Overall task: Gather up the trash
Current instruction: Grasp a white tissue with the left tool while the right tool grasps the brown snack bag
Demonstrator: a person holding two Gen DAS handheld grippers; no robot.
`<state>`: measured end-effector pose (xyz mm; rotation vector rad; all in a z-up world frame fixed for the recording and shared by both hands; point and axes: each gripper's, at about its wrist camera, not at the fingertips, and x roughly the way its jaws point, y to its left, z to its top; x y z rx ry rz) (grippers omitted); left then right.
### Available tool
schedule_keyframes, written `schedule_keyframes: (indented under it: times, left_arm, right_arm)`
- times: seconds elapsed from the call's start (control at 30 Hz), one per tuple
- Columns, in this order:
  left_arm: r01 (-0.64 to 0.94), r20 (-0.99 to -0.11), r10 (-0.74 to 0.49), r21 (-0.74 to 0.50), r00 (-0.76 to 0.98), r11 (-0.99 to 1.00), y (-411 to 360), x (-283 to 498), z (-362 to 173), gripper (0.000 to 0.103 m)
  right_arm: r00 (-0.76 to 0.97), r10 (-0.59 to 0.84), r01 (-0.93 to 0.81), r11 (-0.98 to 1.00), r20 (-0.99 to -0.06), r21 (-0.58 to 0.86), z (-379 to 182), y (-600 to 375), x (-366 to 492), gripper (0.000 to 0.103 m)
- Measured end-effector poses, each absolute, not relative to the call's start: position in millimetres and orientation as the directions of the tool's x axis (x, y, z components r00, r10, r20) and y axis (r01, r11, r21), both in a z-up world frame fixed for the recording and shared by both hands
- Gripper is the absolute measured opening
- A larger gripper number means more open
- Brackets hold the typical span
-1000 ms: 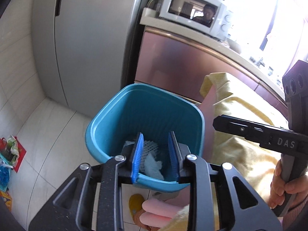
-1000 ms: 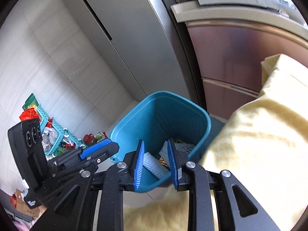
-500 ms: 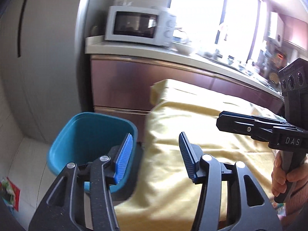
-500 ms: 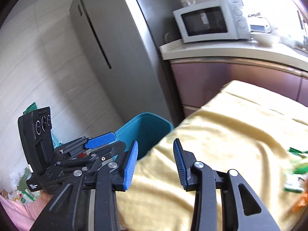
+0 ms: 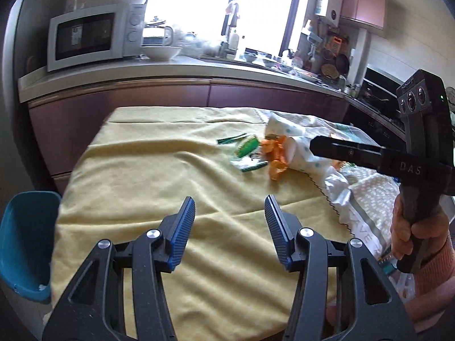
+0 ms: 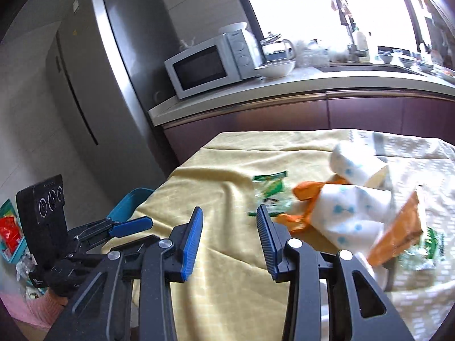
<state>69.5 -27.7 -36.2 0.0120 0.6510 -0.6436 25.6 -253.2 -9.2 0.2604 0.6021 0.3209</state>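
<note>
Trash lies on the yellow tablecloth (image 5: 136, 176): a green wrapper (image 5: 248, 145) and crumpled orange wrappers (image 5: 275, 155) beside a white dotted cloth (image 5: 298, 153). My left gripper (image 5: 229, 201) hovers open over bare cloth, short of them, with nothing between its fingers. In the right wrist view the green wrapper (image 6: 270, 189) and orange wrapper (image 6: 308, 191) lie just beyond my right gripper (image 6: 229, 210), which is open and holds nothing. An orange-brown packet (image 6: 398, 233) and another green wrapper (image 6: 426, 251) lie further right. The blue bin (image 5: 22, 241) stands on the floor off the table's left edge.
A counter with a microwave (image 5: 85, 38), a bowl (image 5: 160, 52) and dishes runs behind the table. A grey fridge (image 6: 113, 85) stands at the left. Patterned white cloths (image 5: 369, 199) cover the table's right side. A basket of packets (image 6: 10, 236) sits on the floor.
Both grippers swung from over the blue bin to the right, over the yellow table. Their jaws widened. The bin now sits at the far left, and the wrappers have come into view.
</note>
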Motion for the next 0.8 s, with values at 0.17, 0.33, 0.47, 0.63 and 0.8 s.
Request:
schedule_keyframes:
  times: [0.17,0.33,0.47,0.63,0.8]
  left_arm:
    - [0.650,-0.587,-0.623,-0.203,0.517,0.732,-76.5,62.1,-44.6,0.056]
    - [0.706,-0.614,-0.661,-0.226,0.431,0.671,-118.3,60.7,-53.9,0.056]
    - [0.737,-0.633,-0.675,-0.236,0.378,0.633,-144.7,60.6,-59.3,0.059]
    - [0.758,-0.664,-0.677,-0.251,0.318,0.602,-174.2,62.9,-67.2,0.060]
    - [0.746,-0.708,-0.651,-0.272,0.273,0.608,-197.2,72.0,-79.7,0.057]
  right_arm:
    - [0.853,0.204,-0.059,0.952,-0.481,0.299,-5.0,-307.8,8.6,0.037]
    - [0.872,0.105,0.054,0.951,-0.479,0.306,-9.7,-352.5,-1.2,0.037]
    - [0.854,0.098,0.084,0.943,-0.511,0.322,-23.7,-359.8,7.1,0.037]
    - [0.839,0.109,0.096,0.935,-0.533,0.342,-38.5,-363.6,13.6,0.037]
    - [0.828,0.134,0.109,0.914,-0.545,0.390,-49.3,-371.2,19.3,0.037]
